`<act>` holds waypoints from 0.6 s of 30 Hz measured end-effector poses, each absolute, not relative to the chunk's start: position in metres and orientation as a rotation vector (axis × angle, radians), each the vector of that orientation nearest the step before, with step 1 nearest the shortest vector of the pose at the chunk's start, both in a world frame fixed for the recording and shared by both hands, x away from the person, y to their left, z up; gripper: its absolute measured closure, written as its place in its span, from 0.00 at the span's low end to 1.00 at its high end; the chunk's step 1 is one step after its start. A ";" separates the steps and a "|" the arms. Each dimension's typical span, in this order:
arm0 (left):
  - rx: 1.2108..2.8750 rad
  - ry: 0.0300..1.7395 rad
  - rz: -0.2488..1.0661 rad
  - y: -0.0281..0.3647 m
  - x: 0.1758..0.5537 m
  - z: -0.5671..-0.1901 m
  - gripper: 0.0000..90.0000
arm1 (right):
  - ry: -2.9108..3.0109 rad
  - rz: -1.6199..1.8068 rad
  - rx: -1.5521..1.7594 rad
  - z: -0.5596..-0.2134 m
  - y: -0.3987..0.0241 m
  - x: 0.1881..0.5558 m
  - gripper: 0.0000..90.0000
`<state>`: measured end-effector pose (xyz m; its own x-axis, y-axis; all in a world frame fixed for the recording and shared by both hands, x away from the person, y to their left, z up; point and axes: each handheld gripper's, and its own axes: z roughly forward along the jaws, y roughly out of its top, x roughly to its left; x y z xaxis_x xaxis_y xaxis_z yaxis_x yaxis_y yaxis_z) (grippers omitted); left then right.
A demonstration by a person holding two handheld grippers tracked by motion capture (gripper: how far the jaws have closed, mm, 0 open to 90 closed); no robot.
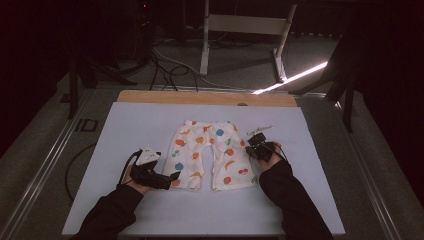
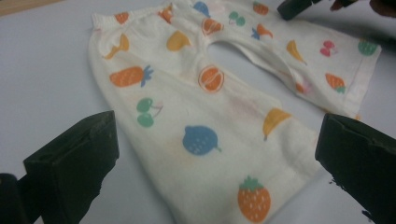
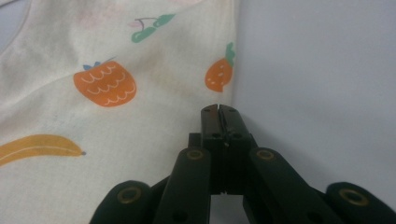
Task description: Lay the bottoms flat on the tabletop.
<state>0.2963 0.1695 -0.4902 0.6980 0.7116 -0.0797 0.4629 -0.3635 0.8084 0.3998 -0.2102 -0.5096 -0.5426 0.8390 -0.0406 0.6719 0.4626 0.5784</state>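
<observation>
While the fruit-print baby trousers [image 1: 212, 154] lie flat and spread on the pale worktop [image 1: 130, 125], waistband away from the person, legs toward them, the step in hand looks like a grab at both sides, prob. for a fold. The left claw [image 1: 173, 176] is released, jaws stood wide apart either side of the hem of the left leg, w/ the strawberry print [image 2: 253, 199] just ahead between them; nothing is pinched yet. The right claw [image 3: 218, 108] is clenched w/ no cloth seen between the pads, its tip resting at the outer edge of the right leg, beside a small orange fruit print [image 3: 219, 74]. To do this well, the right jaws should be opened first, then slid under the edge so both layers are caught, not just the top one. The left should be lowered flat to the worktop before closing, w/ a deep enough bite on the hem. Both sides are best lifted together, so the cloth isn't dragged or skewed.
</observation>
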 end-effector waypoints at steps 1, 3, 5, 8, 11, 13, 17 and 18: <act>2.030 0.901 0.356 0.171 0.295 -0.491 0.00 | 2.396 0.739 1.281 -0.510 -0.210 0.401 1.00; 2.031 0.902 0.356 0.172 0.291 -0.492 0.00 | 2.393 0.750 1.286 -0.510 -0.211 0.401 1.00; 2.029 0.896 0.351 0.174 0.287 -0.491 0.00 | 2.393 0.759 1.280 -0.511 -0.211 0.400 1.00; 2.019 0.882 0.357 0.177 0.282 -0.488 0.00 | 2.400 0.765 1.290 -0.510 -0.213 0.401 0.99; 2.016 0.866 0.365 0.178 0.279 -0.486 0.00 | 2.421 0.798 1.280 -0.506 -0.213 0.400 0.94; 2.018 0.860 0.377 0.178 0.277 -0.486 0.00 | 2.428 0.853 1.256 -0.500 -0.213 0.397 0.88; 2.021 0.844 0.396 0.178 0.274 -0.485 0.00 | 2.419 0.960 1.209 -0.487 -0.212 0.389 0.59; 2.021 0.841 0.401 0.179 0.273 -0.484 0.00 | 2.408 0.970 1.195 -0.484 -0.211 0.386 0.51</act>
